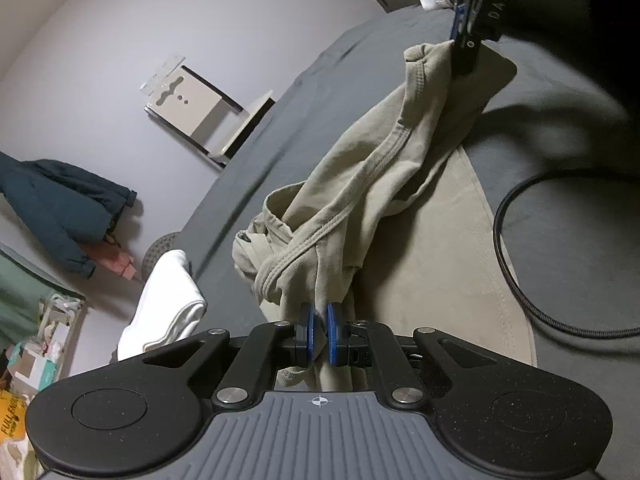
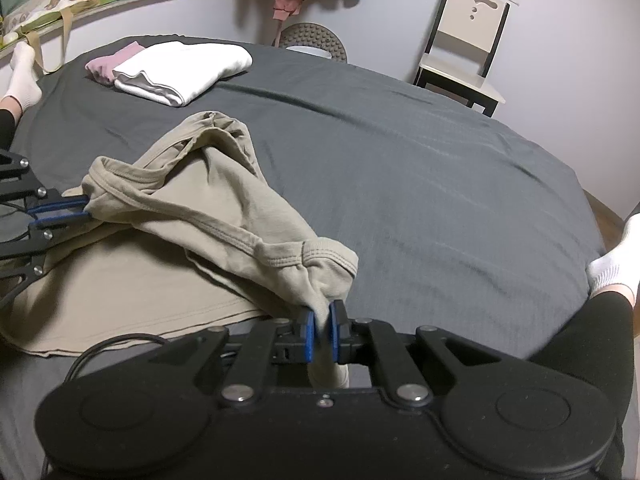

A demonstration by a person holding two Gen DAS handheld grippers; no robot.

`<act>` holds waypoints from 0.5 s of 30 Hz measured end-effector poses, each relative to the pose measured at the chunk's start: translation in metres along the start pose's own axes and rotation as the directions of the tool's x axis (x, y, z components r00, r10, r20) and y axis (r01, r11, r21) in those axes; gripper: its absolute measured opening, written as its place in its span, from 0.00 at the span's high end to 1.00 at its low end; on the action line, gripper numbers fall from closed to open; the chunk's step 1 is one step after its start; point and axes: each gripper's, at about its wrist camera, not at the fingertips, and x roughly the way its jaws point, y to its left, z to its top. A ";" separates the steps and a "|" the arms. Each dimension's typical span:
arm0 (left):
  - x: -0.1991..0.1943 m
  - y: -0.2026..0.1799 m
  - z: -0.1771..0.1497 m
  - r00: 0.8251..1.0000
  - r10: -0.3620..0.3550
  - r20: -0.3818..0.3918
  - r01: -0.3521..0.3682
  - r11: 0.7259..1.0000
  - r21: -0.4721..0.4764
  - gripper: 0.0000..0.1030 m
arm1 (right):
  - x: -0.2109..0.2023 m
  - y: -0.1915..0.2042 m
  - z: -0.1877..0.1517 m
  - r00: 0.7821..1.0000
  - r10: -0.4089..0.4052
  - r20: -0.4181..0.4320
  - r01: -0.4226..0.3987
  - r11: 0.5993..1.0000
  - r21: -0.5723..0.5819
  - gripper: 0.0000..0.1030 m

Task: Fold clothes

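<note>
- Two grippers pinch one khaki shirt [image 1: 360, 184] over the grey bed [image 1: 560, 248].
- Left wrist view: left gripper [image 1: 319, 330] clamped on bunched cloth; right gripper [image 1: 464, 46] grips the far corner, probably closed.
- Right wrist view: right gripper [image 2: 323, 330] clamped on shirt edge; white folded garment [image 2: 180, 70] lies well apart.

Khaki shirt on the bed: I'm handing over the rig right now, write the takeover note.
Left gripper: shut on the khaki shirt at one end of its top edge.
Right gripper: shut on the same edge's other end.
Shirt: top edge lifted and bunched between the grippers, lower part lying flat on the grey bed.
Done: a white garment and a pink one lie folded at the far side.
Left: lay the held edge over, finish folding, add it to the pile.
</note>
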 end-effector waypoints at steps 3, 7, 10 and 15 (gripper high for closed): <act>0.001 0.000 0.001 1.000 -0.011 0.003 0.011 1.000 -0.016 0.93 | 0.000 0.000 0.000 1.000 0.001 -0.003 -0.001 1.000 0.000 0.92; 0.001 -0.001 0.001 1.000 0.003 0.002 -0.003 1.000 -0.023 0.93 | 0.001 0.000 0.001 1.000 0.002 -0.006 -0.002 1.000 -0.002 0.91; -0.001 -0.001 0.001 1.000 0.002 0.001 -0.002 0.999 -0.034 0.67 | 0.001 0.001 0.001 1.000 0.003 -0.008 -0.003 1.000 -0.002 0.90; -0.011 -0.001 -0.003 0.997 0.029 0.074 -0.024 0.998 -0.066 0.18 | 0.001 0.001 0.001 1.000 0.005 -0.007 -0.005 1.000 -0.003 0.90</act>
